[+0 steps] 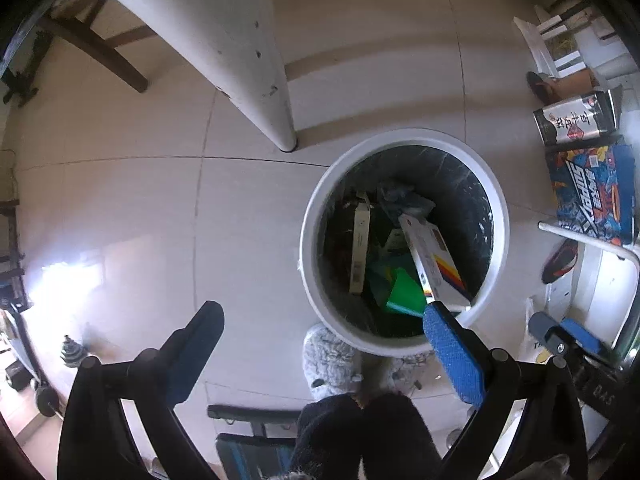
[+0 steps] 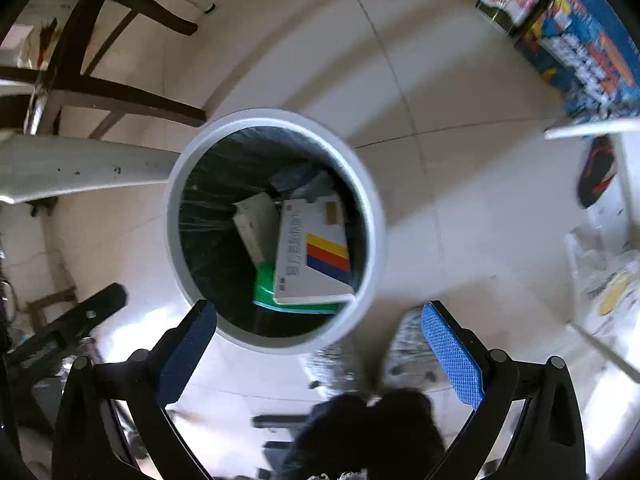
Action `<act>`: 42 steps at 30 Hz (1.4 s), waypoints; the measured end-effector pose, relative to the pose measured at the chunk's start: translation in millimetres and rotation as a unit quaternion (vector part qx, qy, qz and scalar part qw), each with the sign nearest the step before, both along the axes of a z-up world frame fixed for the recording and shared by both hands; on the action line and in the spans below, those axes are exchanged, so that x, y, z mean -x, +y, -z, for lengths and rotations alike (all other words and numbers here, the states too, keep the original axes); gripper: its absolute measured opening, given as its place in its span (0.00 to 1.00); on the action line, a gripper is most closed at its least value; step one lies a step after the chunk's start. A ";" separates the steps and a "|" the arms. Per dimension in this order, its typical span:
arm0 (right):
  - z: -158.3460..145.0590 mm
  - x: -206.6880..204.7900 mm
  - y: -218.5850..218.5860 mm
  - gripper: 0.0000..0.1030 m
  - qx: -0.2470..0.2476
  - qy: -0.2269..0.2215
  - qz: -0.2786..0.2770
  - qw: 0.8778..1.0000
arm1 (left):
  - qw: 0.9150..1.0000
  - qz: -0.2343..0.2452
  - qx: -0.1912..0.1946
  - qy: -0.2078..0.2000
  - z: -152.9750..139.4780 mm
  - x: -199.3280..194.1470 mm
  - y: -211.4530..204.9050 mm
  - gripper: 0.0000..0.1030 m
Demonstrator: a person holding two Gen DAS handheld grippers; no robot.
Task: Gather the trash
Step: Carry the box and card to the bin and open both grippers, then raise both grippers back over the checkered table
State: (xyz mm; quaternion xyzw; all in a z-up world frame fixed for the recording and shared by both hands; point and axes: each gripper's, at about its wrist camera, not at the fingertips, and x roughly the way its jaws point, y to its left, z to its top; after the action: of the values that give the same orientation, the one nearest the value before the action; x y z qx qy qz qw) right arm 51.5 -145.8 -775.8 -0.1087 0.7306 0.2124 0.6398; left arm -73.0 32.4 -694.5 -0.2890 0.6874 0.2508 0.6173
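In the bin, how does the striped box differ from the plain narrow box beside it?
The striped box is wide, with yellow, red and blue stripes; the narrow box is slim and plain white. The striped box lies on top against the bin wall, the narrow box partly beneath it. Both are tilted cardboard cartons in the black liner.

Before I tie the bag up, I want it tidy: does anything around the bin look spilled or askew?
Nothing spilled on the floor around the bin. Inside, the white box with the coloured stripes lies tilted, leaning up against the wall near the rim rather than flat on the other rubbish. Both tools, left and right, are open and empty.
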 end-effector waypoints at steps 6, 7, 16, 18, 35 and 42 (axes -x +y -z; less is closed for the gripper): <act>-38.5 3.6 -3.2 1.00 0.039 -0.036 -0.028 0.998 | 1.000 0.013 0.001 0.000 -35.1 2.3 -15.9 0.99; -47.2 5.8 -3.2 1.00 0.041 -0.038 -0.031 0.998 | 1.000 0.014 0.003 -0.003 -44.1 3.8 -18.5 0.99; -132.5 26.4 -7.1 1.00 0.040 -0.051 -0.055 0.996 | 0.999 0.026 0.009 -0.018 -113.9 13.5 -41.1 0.99; -155.1 31.8 -8.6 1.00 0.040 -0.059 -0.060 0.996 | 0.999 0.030 0.009 -0.022 -133.2 16.7 -47.3 0.99; -377.6 72.9 -36.2 1.00 -0.006 -0.083 -0.050 0.995 | 0.996 0.050 -0.005 -0.079 -319.5 46.0 -69.1 0.99; -451.3 84.7 -38.5 1.00 -0.020 -0.088 -0.050 0.995 | 0.994 0.059 -0.012 -0.094 -368.6 46.2 -68.7 0.99</act>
State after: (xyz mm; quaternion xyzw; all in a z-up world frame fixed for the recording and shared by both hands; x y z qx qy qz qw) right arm -33.2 -184.3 -324.5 -0.1507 0.6606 0.2483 0.6922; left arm -119.2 -36.3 -325.9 -0.2631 0.6394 0.1936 0.6960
